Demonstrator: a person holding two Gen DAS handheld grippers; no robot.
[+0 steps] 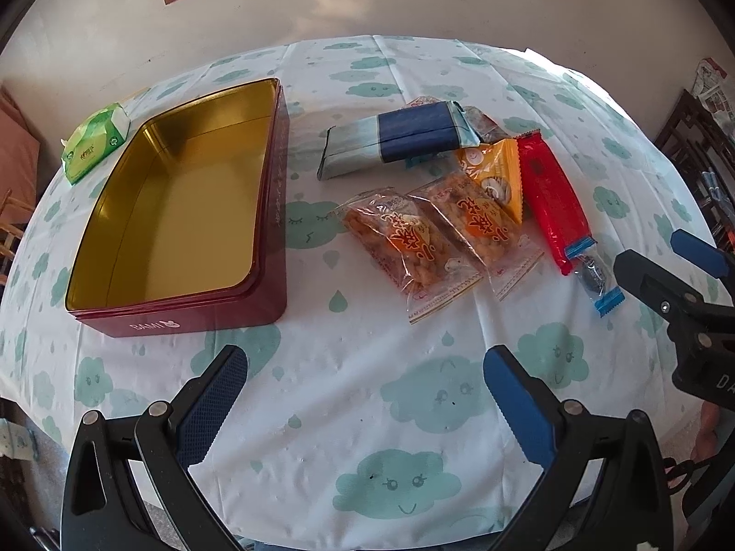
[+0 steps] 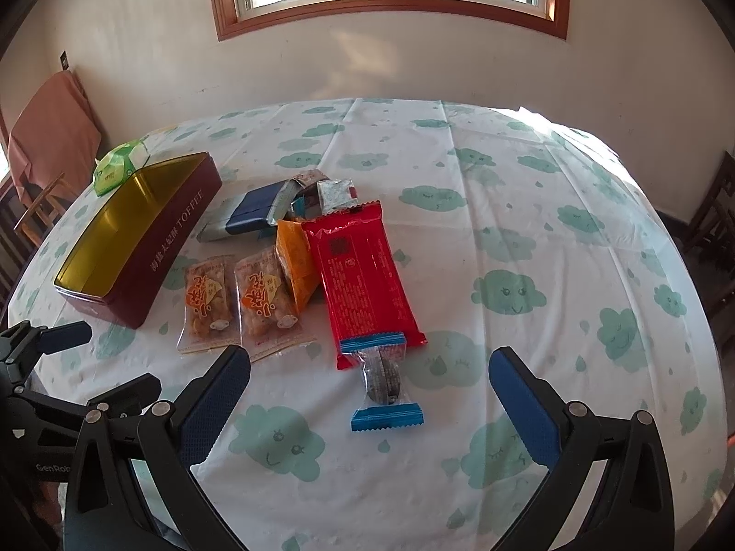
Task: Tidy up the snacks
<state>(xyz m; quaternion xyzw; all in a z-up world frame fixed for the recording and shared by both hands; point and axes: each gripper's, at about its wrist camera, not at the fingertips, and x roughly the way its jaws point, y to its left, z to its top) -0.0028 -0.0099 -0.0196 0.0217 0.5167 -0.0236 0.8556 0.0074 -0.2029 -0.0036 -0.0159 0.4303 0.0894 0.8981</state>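
Observation:
An open maroon tin with a gold, empty inside stands at the left. Right of it lie snacks: a blue-grey pack, two clear orange cracker packs, an orange triangular pack, a red pack and a small blue-ended candy. My left gripper is open and empty, above bare cloth in front of the tin and snacks. My right gripper is open, its fingers either side of the small candy; it also shows in the left wrist view.
A green tissue pack lies behind the tin. The table has a white cloth with teal clouds. A chair with a pink cloth stands at the far left, dark furniture at the right.

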